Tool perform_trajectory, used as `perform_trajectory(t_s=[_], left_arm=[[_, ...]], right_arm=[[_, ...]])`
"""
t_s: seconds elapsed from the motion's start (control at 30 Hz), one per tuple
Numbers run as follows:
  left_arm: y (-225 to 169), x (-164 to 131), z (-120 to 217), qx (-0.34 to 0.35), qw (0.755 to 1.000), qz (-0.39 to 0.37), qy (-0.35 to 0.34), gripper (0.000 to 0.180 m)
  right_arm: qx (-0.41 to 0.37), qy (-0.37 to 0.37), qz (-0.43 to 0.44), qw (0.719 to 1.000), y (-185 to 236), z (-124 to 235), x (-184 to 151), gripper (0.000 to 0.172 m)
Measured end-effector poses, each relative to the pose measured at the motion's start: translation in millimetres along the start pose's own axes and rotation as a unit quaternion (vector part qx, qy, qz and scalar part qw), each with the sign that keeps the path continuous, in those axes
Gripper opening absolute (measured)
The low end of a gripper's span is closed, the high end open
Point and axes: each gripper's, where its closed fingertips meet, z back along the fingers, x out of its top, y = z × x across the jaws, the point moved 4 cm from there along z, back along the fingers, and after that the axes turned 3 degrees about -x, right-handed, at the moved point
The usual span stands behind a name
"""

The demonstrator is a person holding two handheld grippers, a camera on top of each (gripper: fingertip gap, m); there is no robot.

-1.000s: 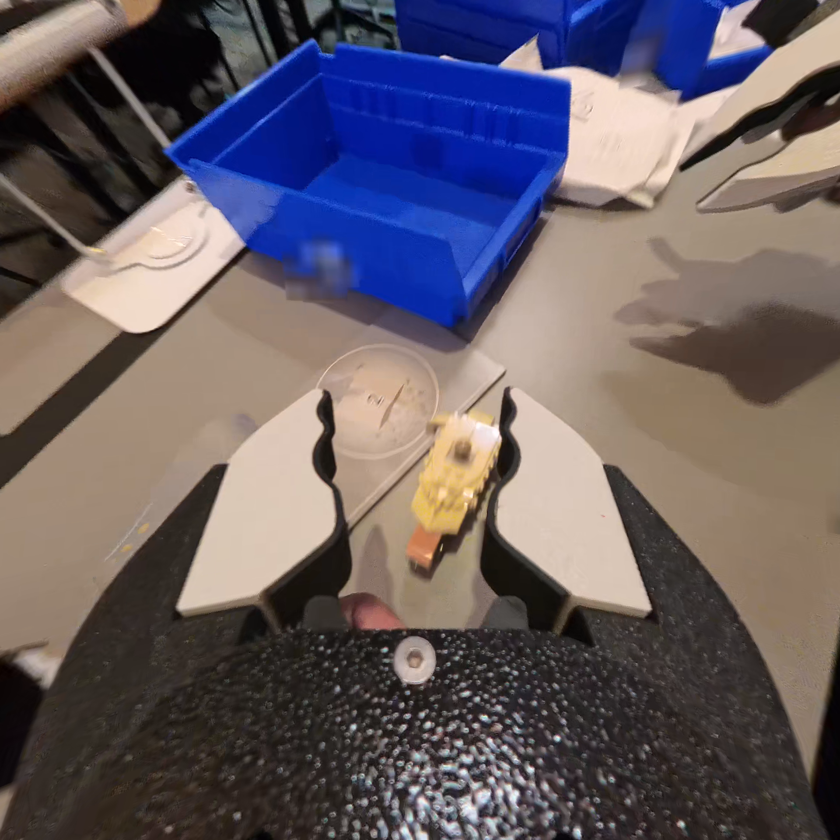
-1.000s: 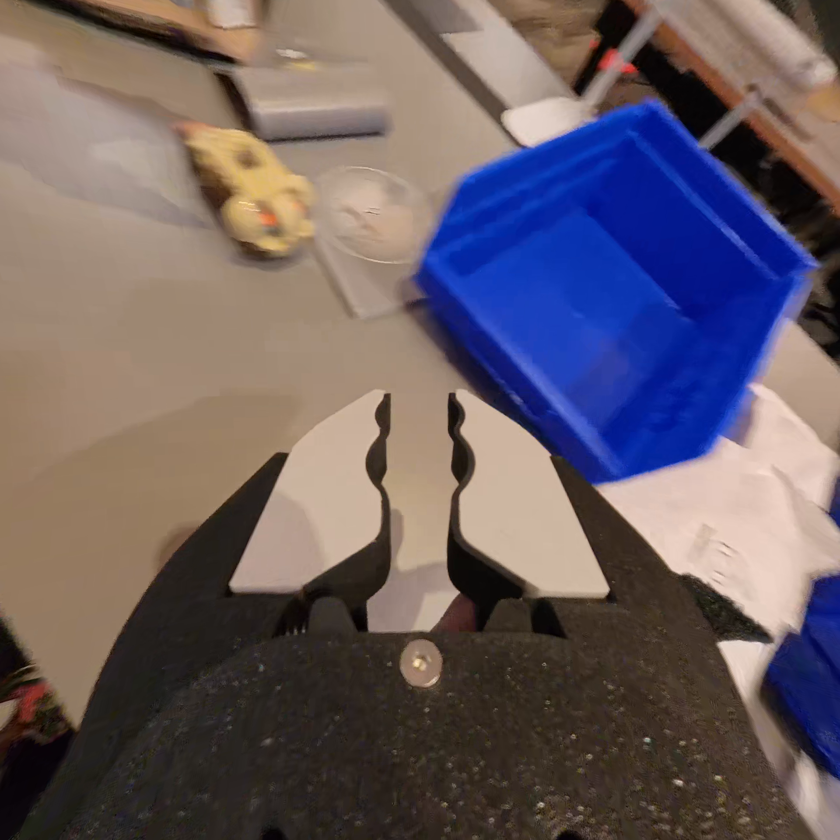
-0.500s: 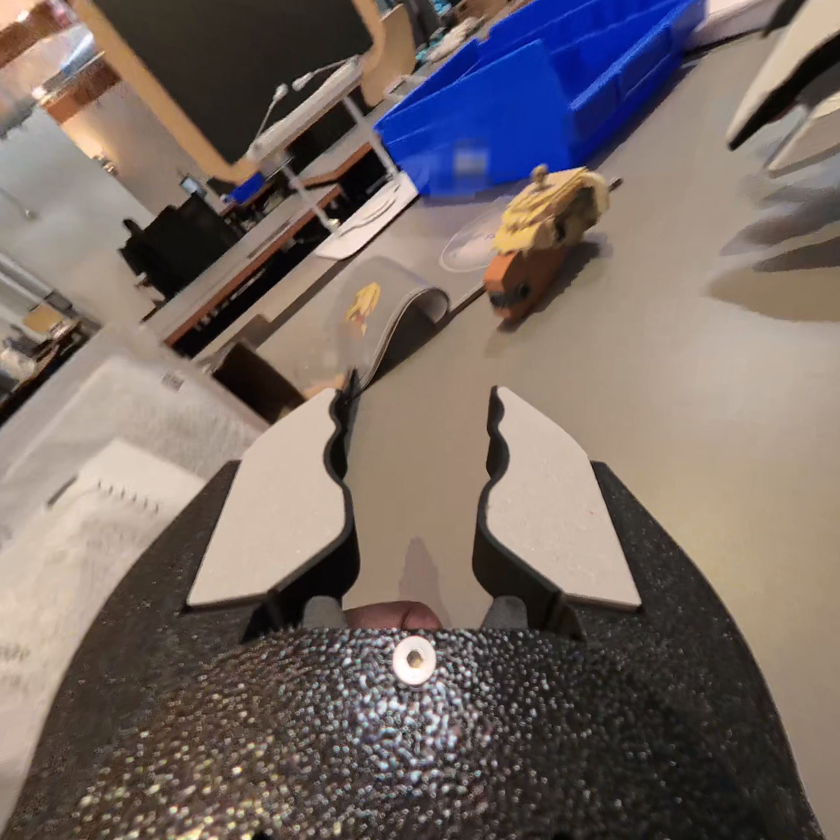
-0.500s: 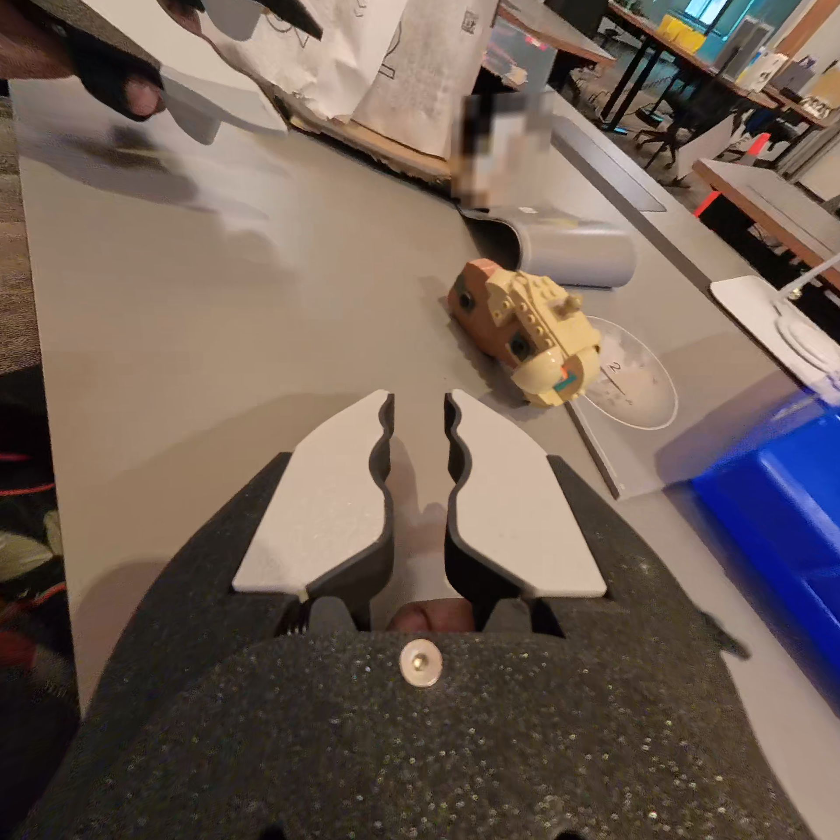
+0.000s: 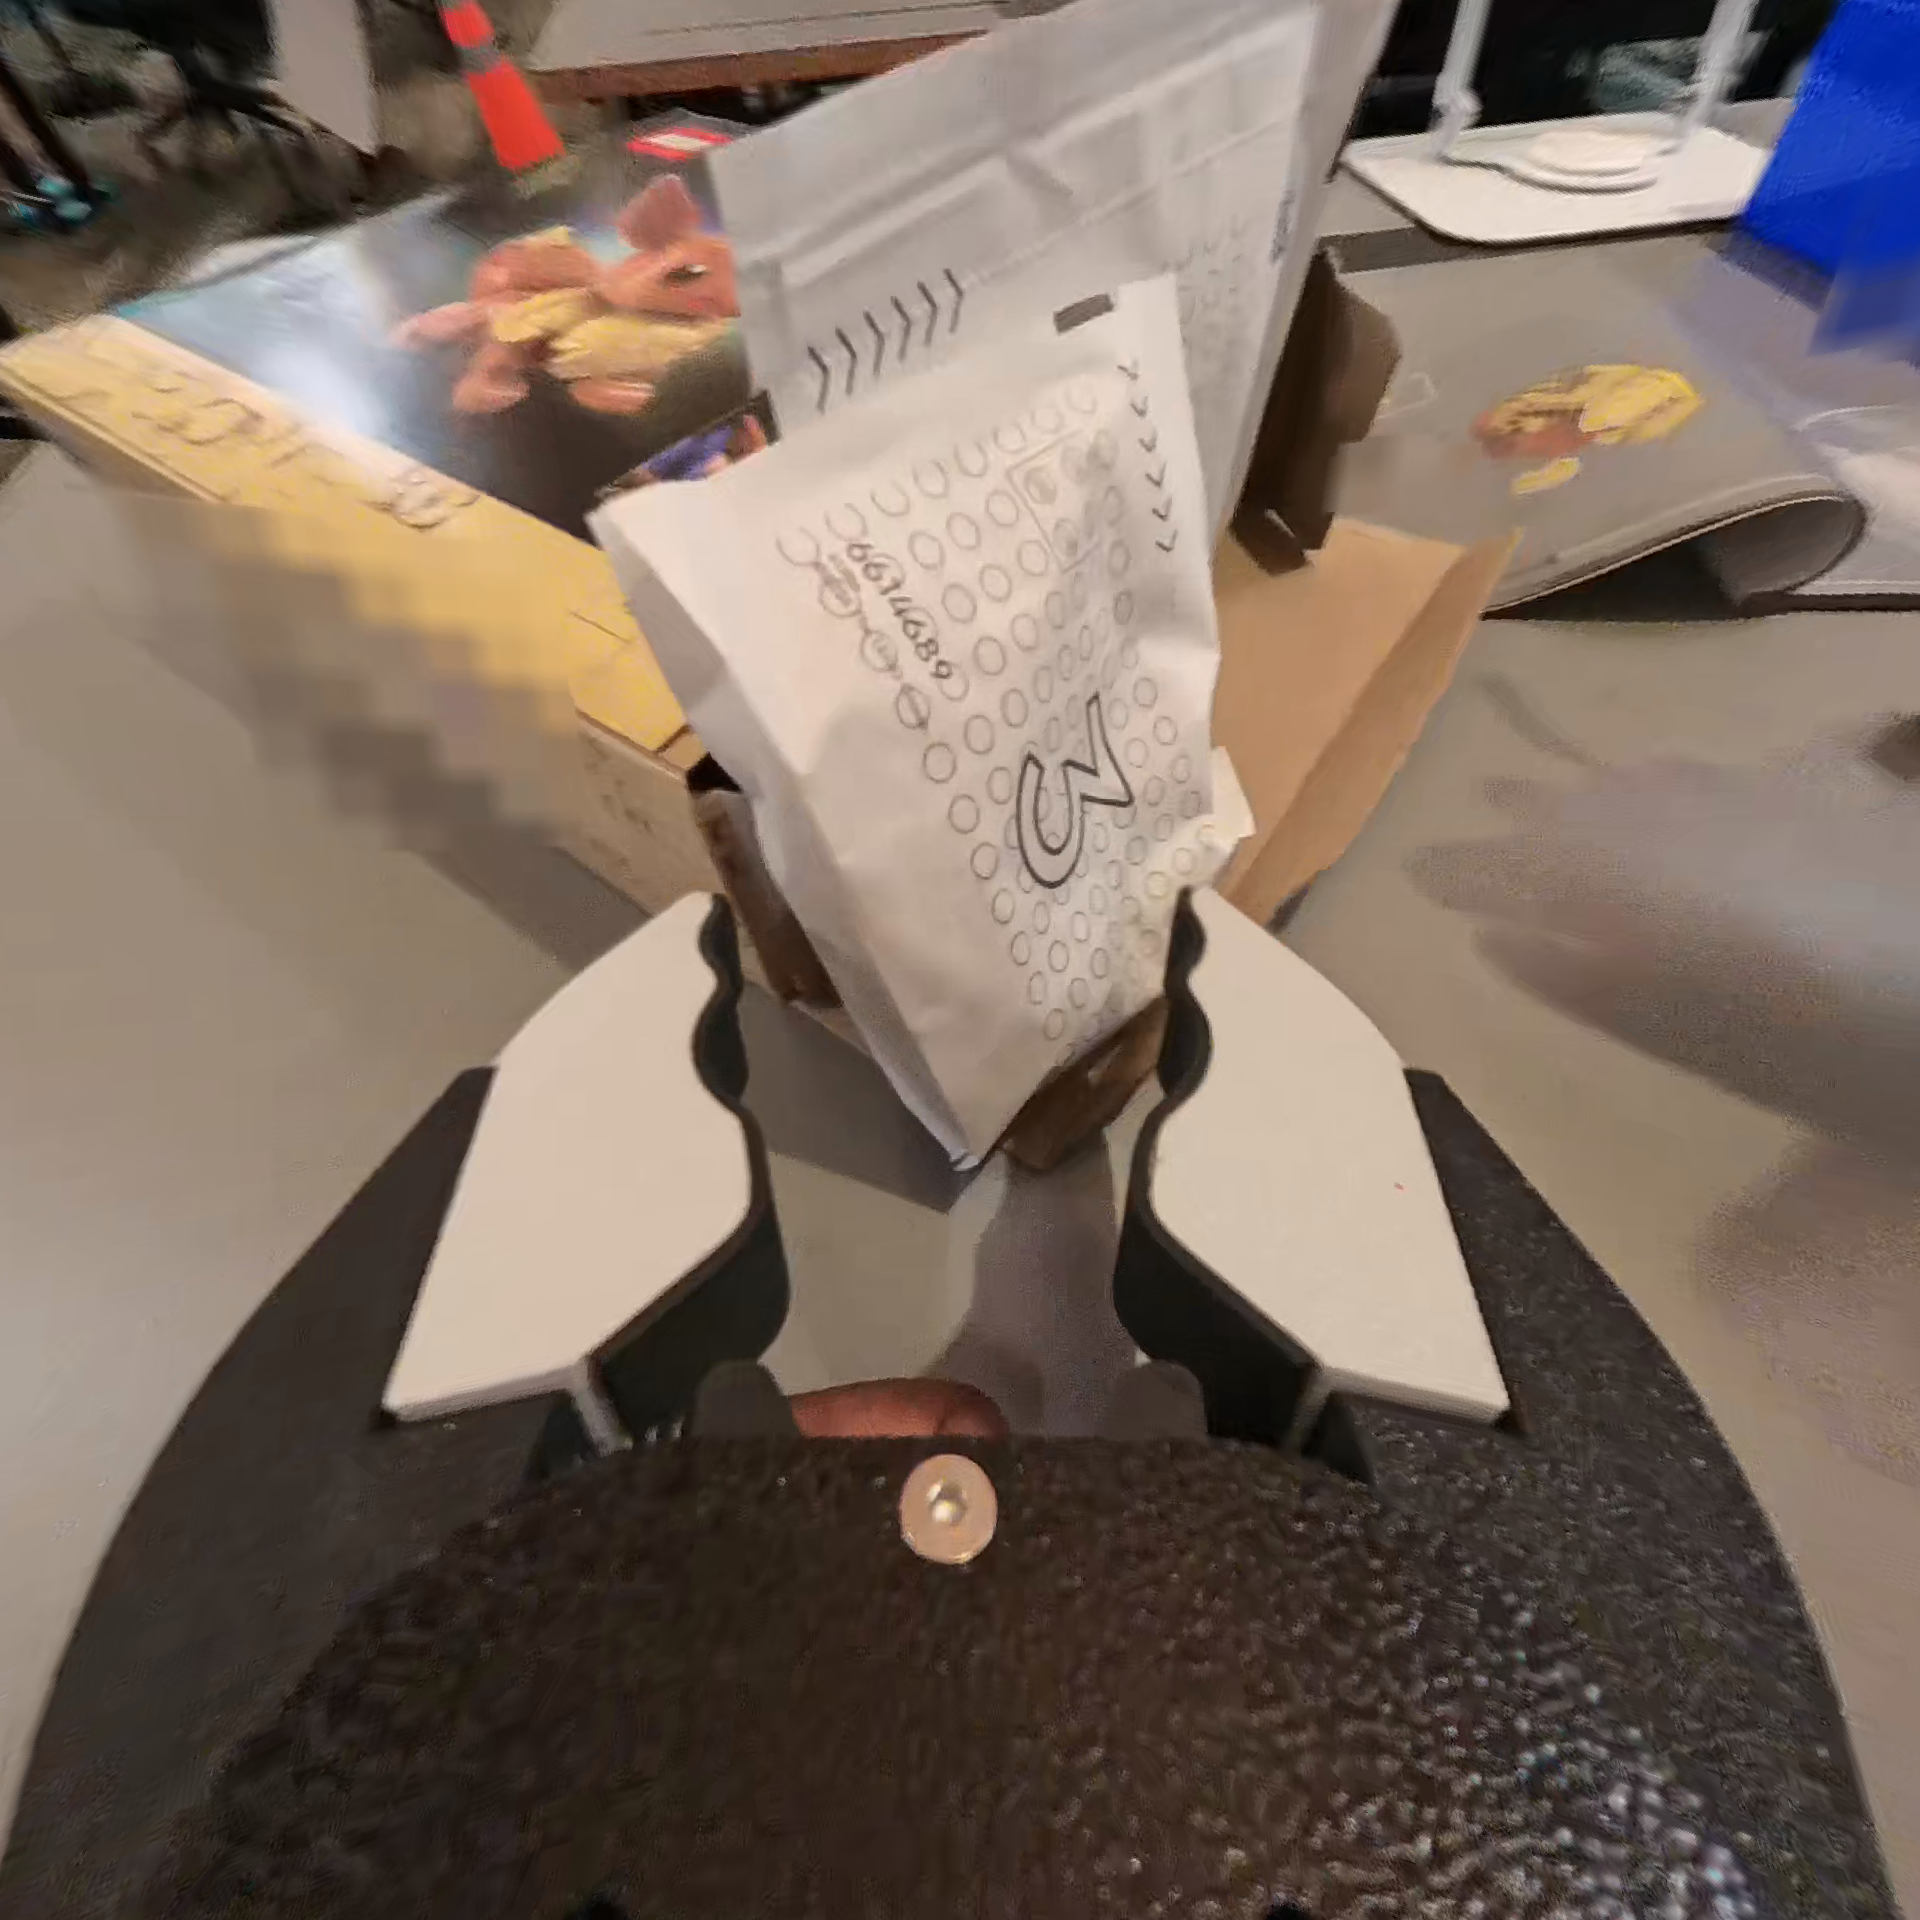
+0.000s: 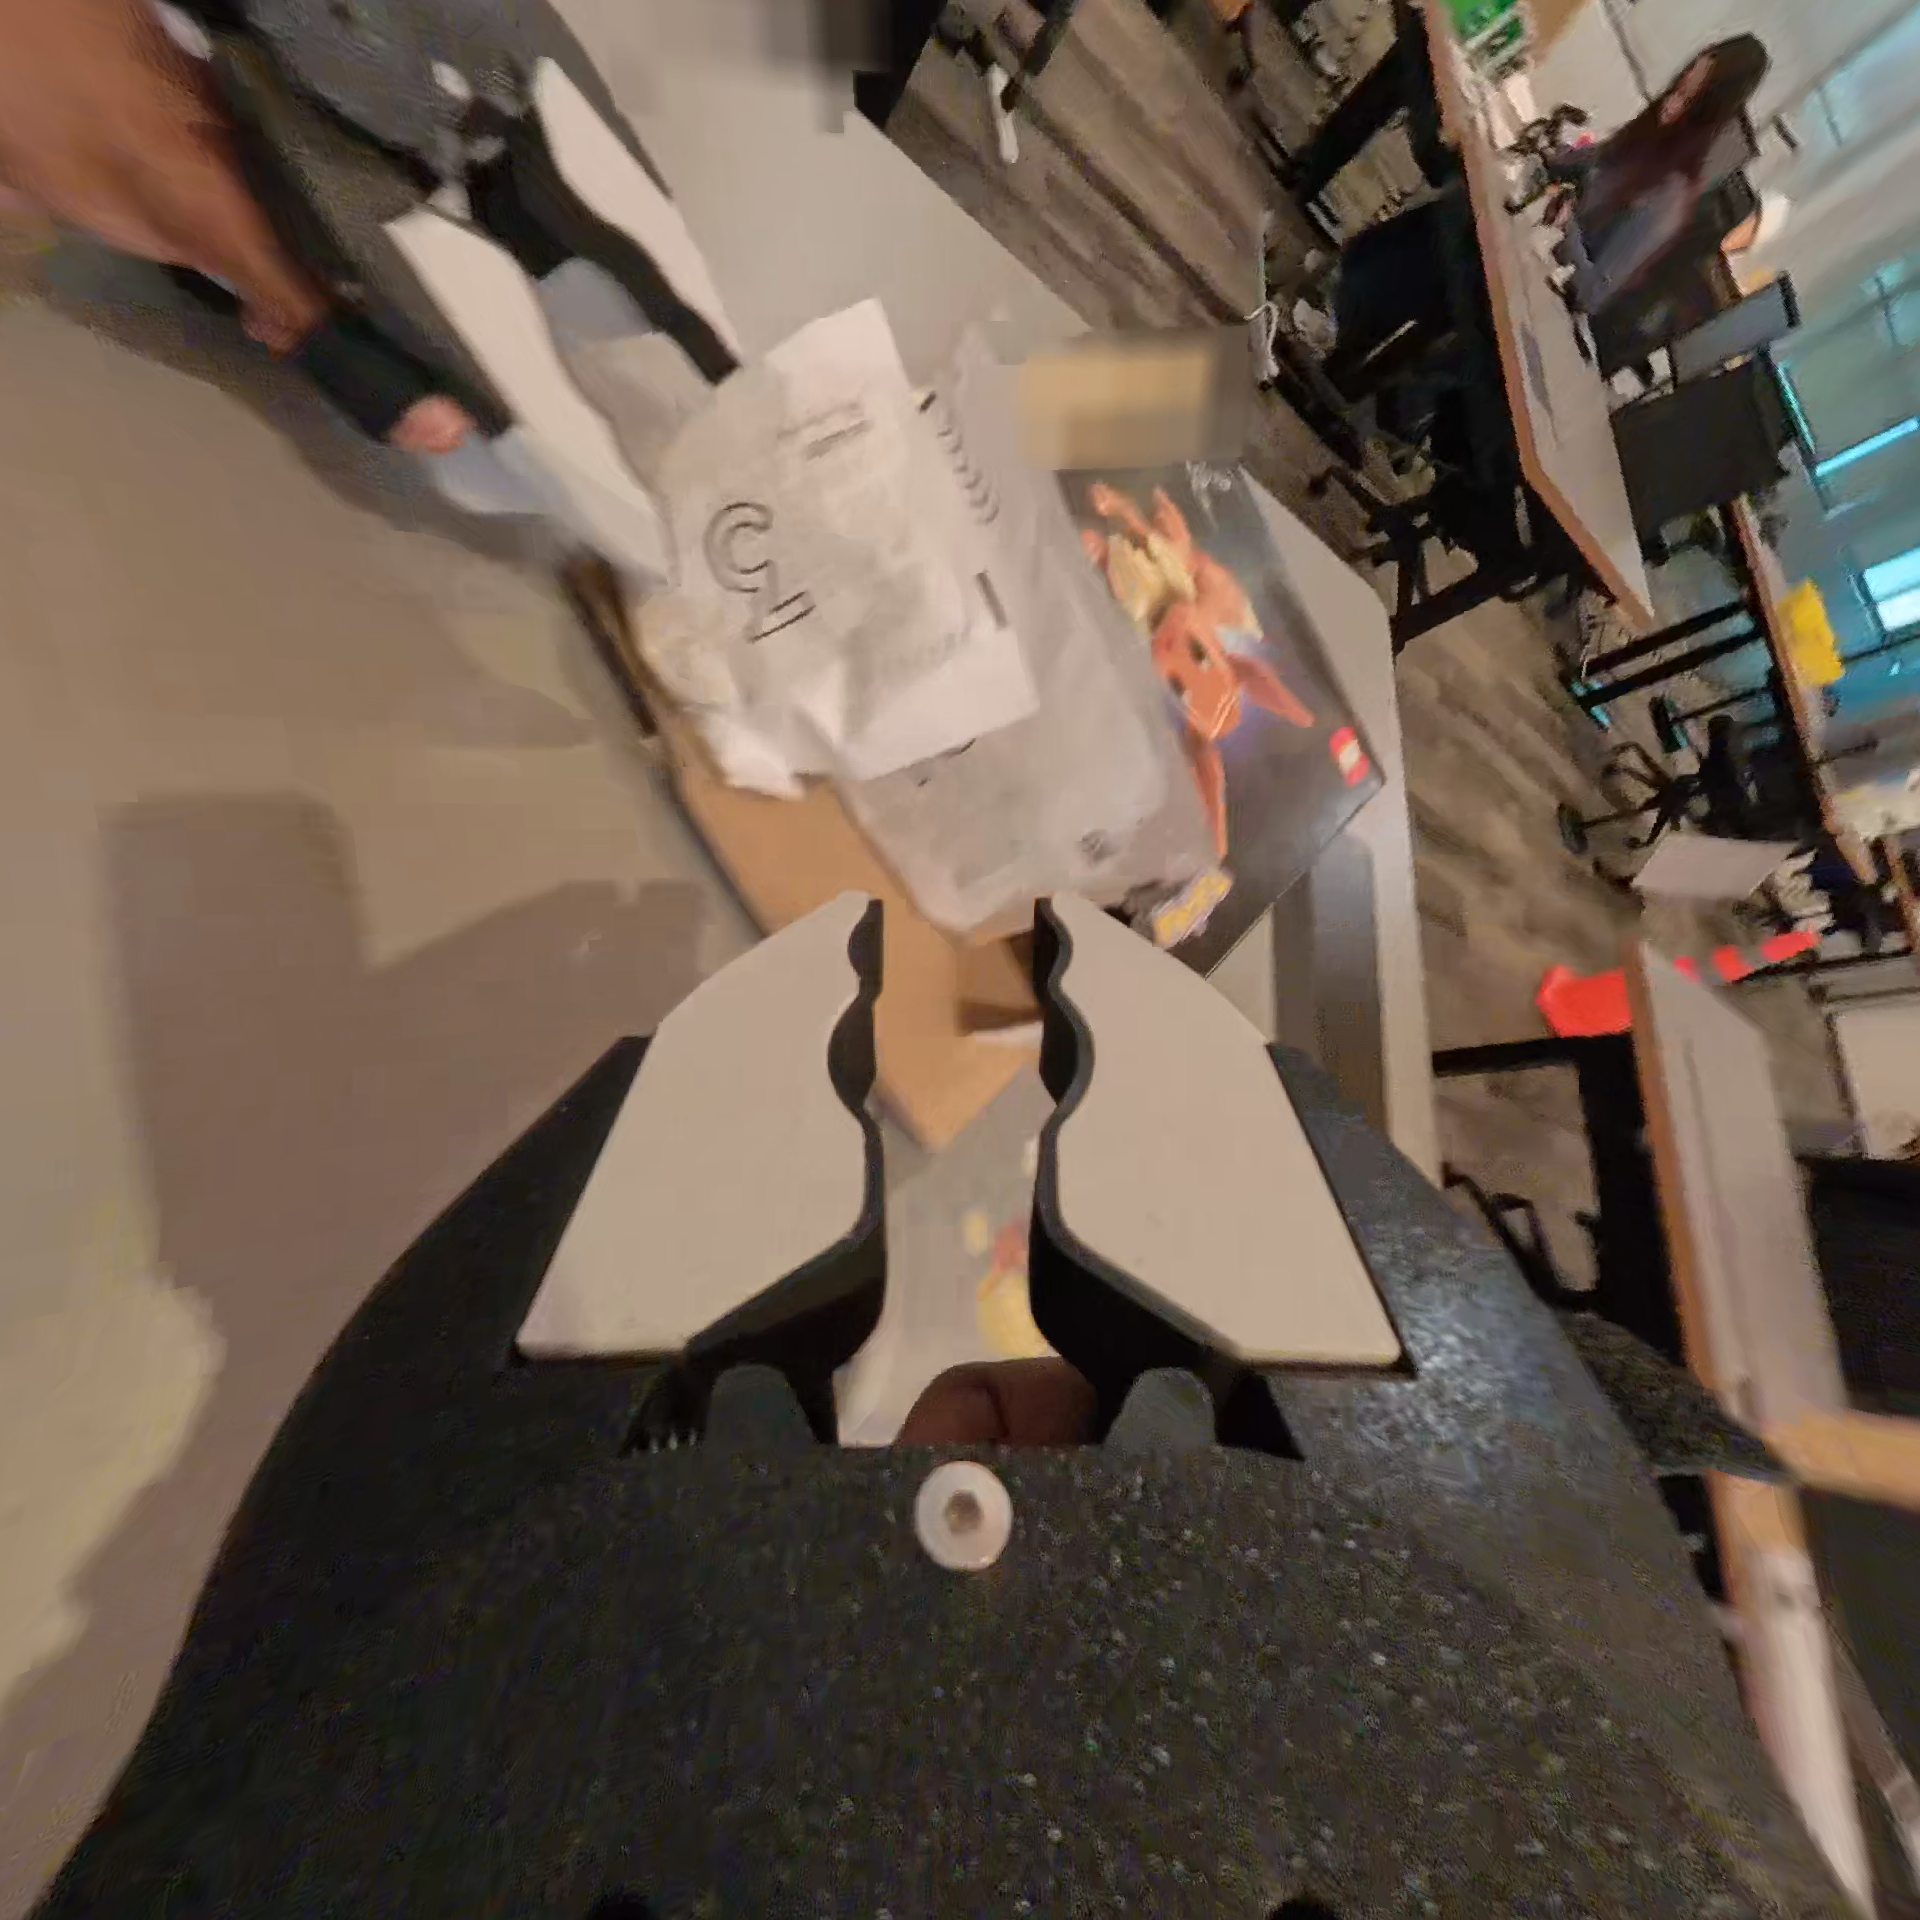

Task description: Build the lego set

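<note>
In the left wrist view my left gripper (image 5: 953,914) is open wide in front of an open cardboard box (image 5: 1340,665). A white paper bag (image 5: 966,727) printed with circles stands in the box, and its lower corner hangs between my fingertips. The right fingertip (image 5: 1205,935) is at the bag's edge; the left fingertip is apart from it. A larger white bag (image 5: 1039,156) stands behind. In the right wrist view my right gripper (image 6: 956,914) is open with a narrow gap and empty, just short of the same box (image 6: 831,862) and bags (image 6: 831,582). The left gripper (image 6: 665,436), held by a hand, is beyond the bags.
The box's printed face (image 6: 1226,644) shows a toy picture. A curled booklet (image 5: 1662,499) lies on the grey table to the right, with a blue bin (image 5: 1860,156) and a white stand base (image 5: 1558,177) behind. Desks, chairs and a seated person (image 6: 1662,177) are beyond the table edge.
Both grippers swung away from the brick toy and blue bin toward the cardboard box with the bags. The left jaws spread wider, with the bag's corner now between them. The right jaws opened slightly.
</note>
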Motion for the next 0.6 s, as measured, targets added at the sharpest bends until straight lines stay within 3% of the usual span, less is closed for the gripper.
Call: perform_trajectory(t_s=[0.2,0.27,0.3,0.37,0.6], left_arm=[[5,1,-7,-0.009,1.000,0.008,0.005,0.053],[7,2,-7,-0.013,1.000,0.019,0.004,0.048],[7,2,-7,-0.017,1.000,0.022,0.003,0.047],[7,2,-6,-0.023,0.999,0.028,0.002,0.045],[4,1,-6,-0.014,1.000,0.006,0.003,0.041]], right_arm=[[0.051,0.098,0.113,0.987,-50,-123,18,0.042],[0.093,0.135,0.133,0.977,-47,-145,9,0.031],[0.104,0.150,0.137,0.974,-46,-151,5,0.017],[0.113,0.157,0.130,0.973,-46,-156,1,0.001],[0.079,0.149,0.034,0.985,-67,-114,-16,0.000]])
